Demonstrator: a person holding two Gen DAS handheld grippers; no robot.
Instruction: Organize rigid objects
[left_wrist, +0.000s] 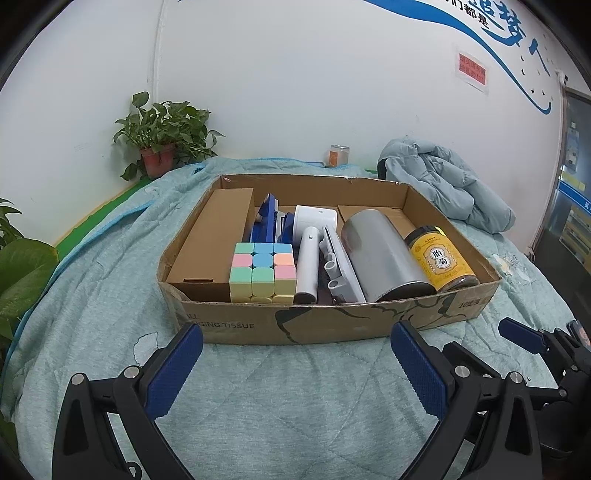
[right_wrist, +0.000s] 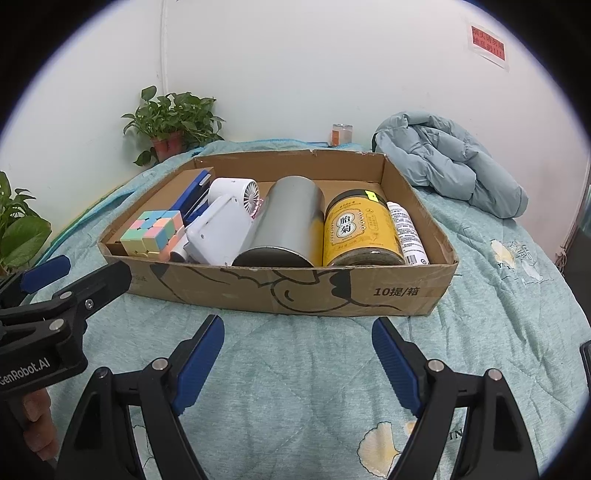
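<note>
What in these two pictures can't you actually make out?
- White bottle: seen only in the right wrist view; in the left wrist view the yellow jar hides it.
- Plain brown box: almost wholly hidden in the right wrist view by the carton wall.
- Red wall notice: writing too small and blurred.
- Blue item: mostly covered by the cube and white fan.

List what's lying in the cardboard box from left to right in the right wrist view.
Pastel puzzle cube → white handheld fan → silver cylinder can → yellow-labelled jar → white bottle.
</note>
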